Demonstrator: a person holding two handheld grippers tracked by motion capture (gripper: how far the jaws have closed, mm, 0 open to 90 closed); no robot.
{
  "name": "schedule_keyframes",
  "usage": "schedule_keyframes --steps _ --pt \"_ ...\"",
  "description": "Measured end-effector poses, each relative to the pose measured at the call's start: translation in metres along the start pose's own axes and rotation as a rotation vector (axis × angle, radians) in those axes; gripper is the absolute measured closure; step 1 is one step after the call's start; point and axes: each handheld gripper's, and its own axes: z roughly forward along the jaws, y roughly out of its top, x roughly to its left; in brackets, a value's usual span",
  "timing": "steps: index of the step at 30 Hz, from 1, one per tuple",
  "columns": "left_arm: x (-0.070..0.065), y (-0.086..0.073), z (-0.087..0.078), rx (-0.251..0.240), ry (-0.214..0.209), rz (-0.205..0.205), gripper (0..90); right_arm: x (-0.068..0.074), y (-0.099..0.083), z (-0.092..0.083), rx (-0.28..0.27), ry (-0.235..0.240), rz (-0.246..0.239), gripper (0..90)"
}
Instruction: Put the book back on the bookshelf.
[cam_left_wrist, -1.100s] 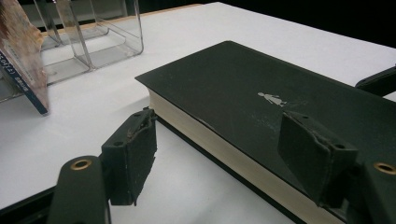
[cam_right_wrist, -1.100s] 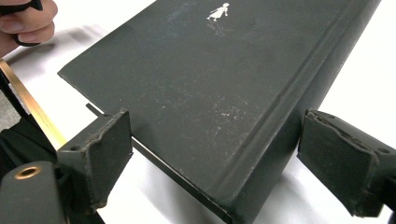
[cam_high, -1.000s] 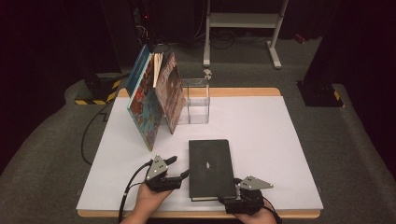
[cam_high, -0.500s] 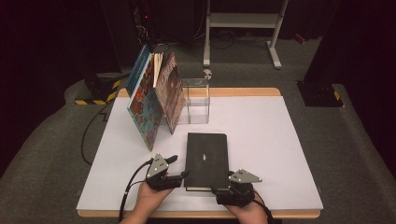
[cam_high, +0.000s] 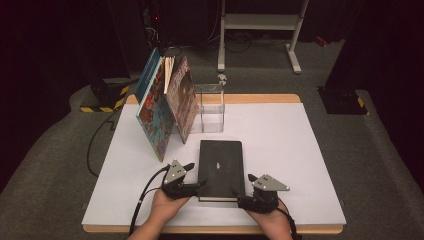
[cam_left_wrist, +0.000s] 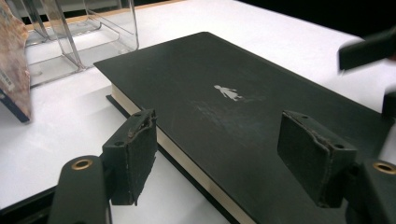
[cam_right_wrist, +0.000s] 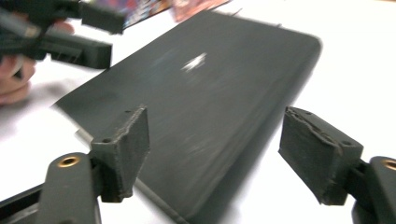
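Book (cam_high: 220, 169) flat on counter (cam_high: 280, 145), long axis pointing away from person; left claw (cam_high: 196, 186) spread at its near-left corner, right claw (cam_high: 238, 196) spread, jaws just closing around near-right corner.

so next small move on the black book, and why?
Probably close the right gripper onto the black book. Its jaws have just been closing and straddle the near corner, pads apart; the left gripper also straddles its edge.

A dim lab: white table (cam_high: 280, 150) on grey carpet (cam_high: 380, 150), black-curtained surroundings.
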Motion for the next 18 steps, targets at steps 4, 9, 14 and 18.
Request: schedule_keyframes --steps 4,9,14,18 --pt "0.001 0.003 0.008 0.012 -0.006 -0.058 28.0 -0.013 0.013 0.005 -0.024 -0.040 0.023 29.0" --pt "-0.002 0.000 0.008 0.036 -0.022 -0.058 26.2 -0.009 0.001 0.014 -0.013 -0.034 0.037 28.4" --pt "-0.001 -0.004 0.010 0.072 -0.005 -0.072 24.9 -0.006 -0.007 0.019 0.038 -0.016 0.023 27.9" --pt "-0.001 -0.005 0.011 0.096 -0.006 -0.086 23.9 -0.006 -0.008 0.018 0.039 -0.003 0.024 27.7"
